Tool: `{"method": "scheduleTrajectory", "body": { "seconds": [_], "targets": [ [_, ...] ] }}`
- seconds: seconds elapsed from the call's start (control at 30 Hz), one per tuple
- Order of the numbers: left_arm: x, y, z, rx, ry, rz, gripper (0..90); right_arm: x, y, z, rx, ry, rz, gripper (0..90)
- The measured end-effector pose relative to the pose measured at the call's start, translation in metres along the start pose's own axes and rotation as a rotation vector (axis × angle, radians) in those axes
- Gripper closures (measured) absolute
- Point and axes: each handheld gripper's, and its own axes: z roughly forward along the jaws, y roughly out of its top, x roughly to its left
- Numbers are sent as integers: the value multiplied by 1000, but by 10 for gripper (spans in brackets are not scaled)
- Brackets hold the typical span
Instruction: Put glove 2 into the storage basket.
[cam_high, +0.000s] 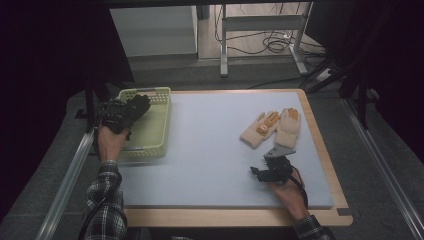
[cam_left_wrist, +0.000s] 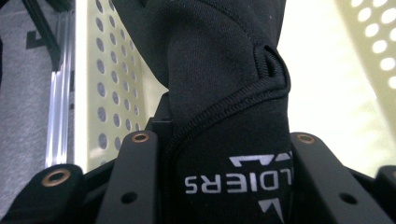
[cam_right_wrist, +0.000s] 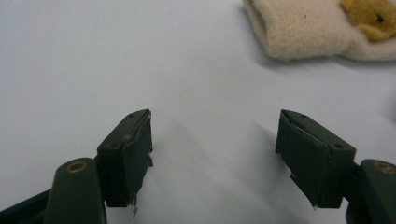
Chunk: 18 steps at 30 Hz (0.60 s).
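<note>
Gripping a black glove (cam_left_wrist: 224, 107) by its cuff, the left gripper (cam_high: 119, 117) holds it over the pale yellow perforated basket (cam_high: 156, 131) at the table's left edge. Right gripper (cam_right_wrist: 215, 154): jaws apart, empty, over the white mat (cam_high: 210, 145) near the cream gloves (cam_high: 272, 127).

The black glove (cam_left_wrist: 224, 93) is smooth, stretchy cloth with shiny letters. The basket (cam_high: 155, 125) is yellow plastic full of holes. The cream gloves (cam_high: 272, 127) look fuzzy. The counter (cam_high: 210, 145) top is matt.
</note>
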Motion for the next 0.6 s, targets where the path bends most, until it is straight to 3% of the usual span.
{"method": "scheduleTrajectory", "body": {
  "seconds": [0.23, 0.33, 0.53, 0.6],
  "targets": [
    [4, 6, 15, 37, 34, -27, 599, 0, 0, 0, 0, 1, 0, 267],
    [4, 9, 18, 63, 54, -16, 567, 0, 0, 0, 0, 1, 1, 267],
    [5, 10, 22, 108, 67, -9, 311, 0, 0, 0, 0, 1, 0, 267],
    [6, 9, 22, 106, 34, -7, 231, 0, 0, 0, 0, 1, 0, 267]
  ]
}}
